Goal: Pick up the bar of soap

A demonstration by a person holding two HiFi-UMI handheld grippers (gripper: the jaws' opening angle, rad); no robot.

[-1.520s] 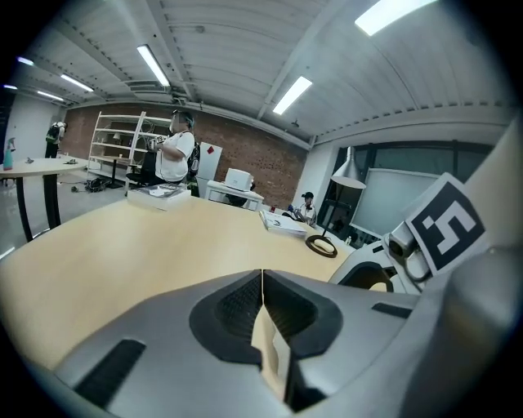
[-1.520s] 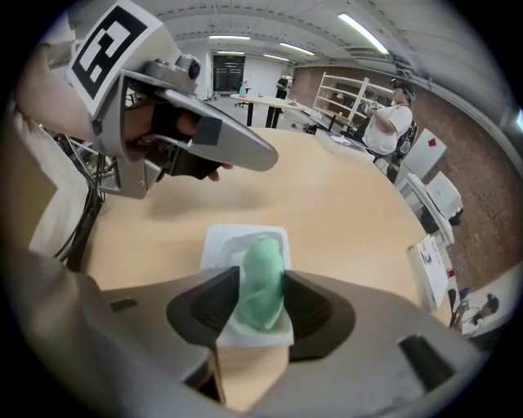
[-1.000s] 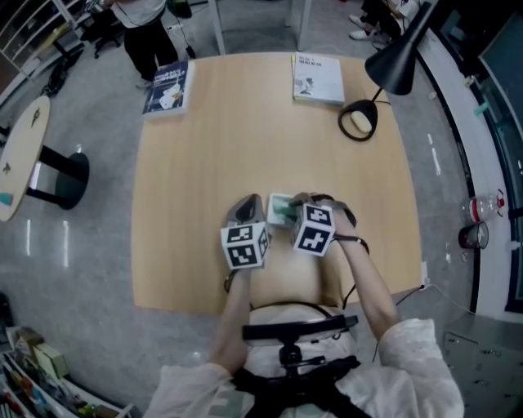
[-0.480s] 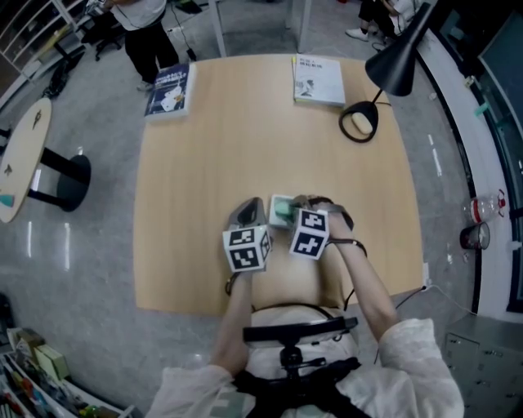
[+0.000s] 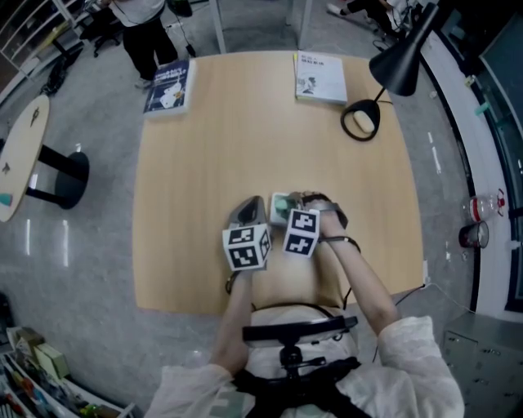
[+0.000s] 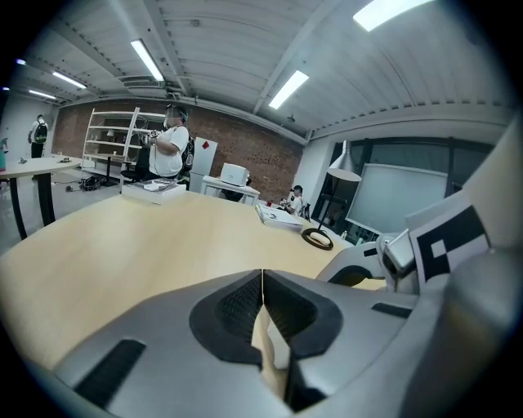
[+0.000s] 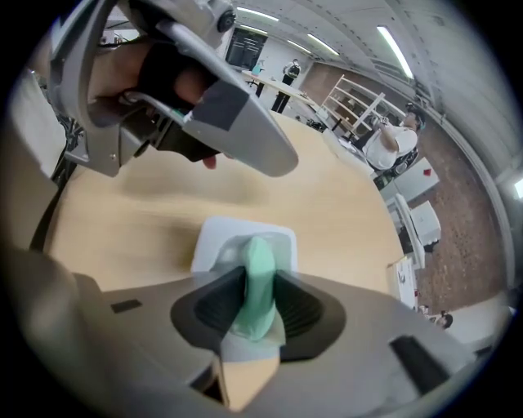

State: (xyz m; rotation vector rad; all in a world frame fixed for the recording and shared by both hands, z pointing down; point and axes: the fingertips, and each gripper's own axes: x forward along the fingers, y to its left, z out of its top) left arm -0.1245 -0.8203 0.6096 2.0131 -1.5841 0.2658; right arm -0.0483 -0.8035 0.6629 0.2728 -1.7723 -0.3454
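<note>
Close to the person's body, near the front edge of the light wooden table (image 5: 245, 131), both hand-held grippers sit side by side. The left gripper (image 6: 262, 287) has its jaws pressed together with nothing between them, and it points out across the bare tabletop. Just beside it, the right gripper (image 7: 258, 304) points steeply down. Its jaws have just been closing, and the dark pads now press on both flat sides of the pale green bar of soap (image 7: 260, 261). The soap stands on edge between them, directly over the white rectangular soap dish (image 7: 225, 237), which rests on the table just ahead of the left gripper. Whether the soap's lower edge touches the dish cannot be told.

Further on the wood is open. Along the far edge lie a dark blue book (image 5: 169, 86) at the left corner and a white booklet (image 5: 319, 77) right of centre. A black desk lamp (image 5: 399, 69) stands at the right corner, with a person (image 5: 143, 24) standing on the floor beyond.
</note>
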